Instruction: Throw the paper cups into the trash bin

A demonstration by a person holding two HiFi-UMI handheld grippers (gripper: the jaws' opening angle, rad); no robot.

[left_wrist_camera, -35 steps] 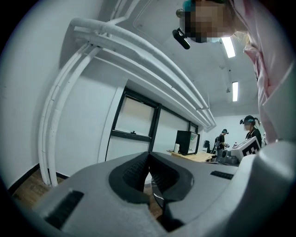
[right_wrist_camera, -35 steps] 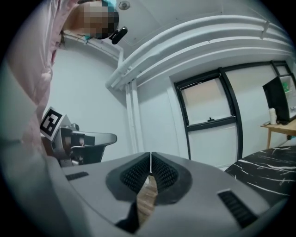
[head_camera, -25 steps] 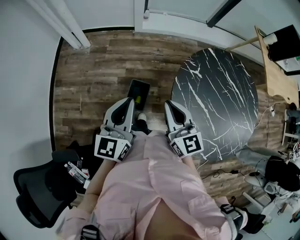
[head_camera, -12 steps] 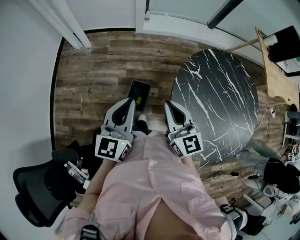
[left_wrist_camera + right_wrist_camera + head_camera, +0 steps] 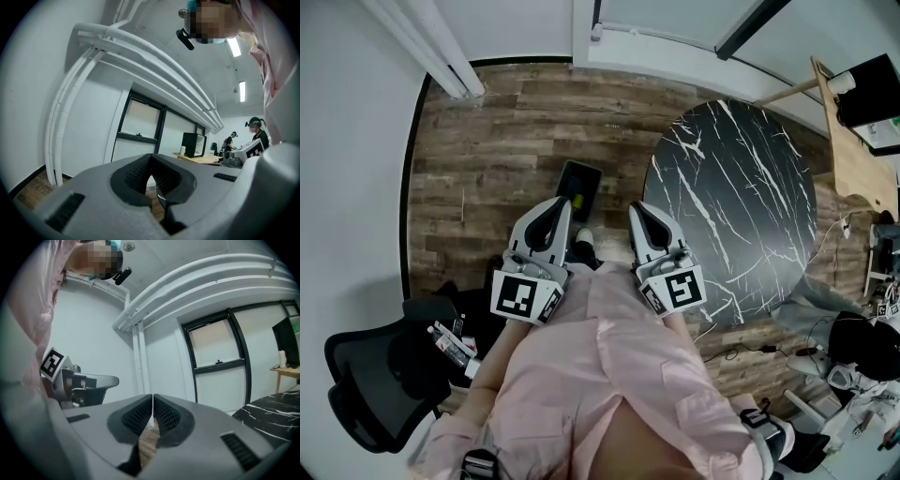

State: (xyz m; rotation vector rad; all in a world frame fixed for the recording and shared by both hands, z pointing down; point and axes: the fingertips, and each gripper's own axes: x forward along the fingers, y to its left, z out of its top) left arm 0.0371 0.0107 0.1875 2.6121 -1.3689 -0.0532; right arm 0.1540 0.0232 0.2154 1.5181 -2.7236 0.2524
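Wood floor (image 5: 487, 159), bin (image 5: 581, 176) beyond left claw (image 5: 560, 201)

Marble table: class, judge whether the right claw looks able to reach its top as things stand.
Probably yes. The right claw, shut and empty, is held beside the near edge of the marble table, and nothing visible stands between them.

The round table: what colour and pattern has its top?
The table is black with white veins; head view.
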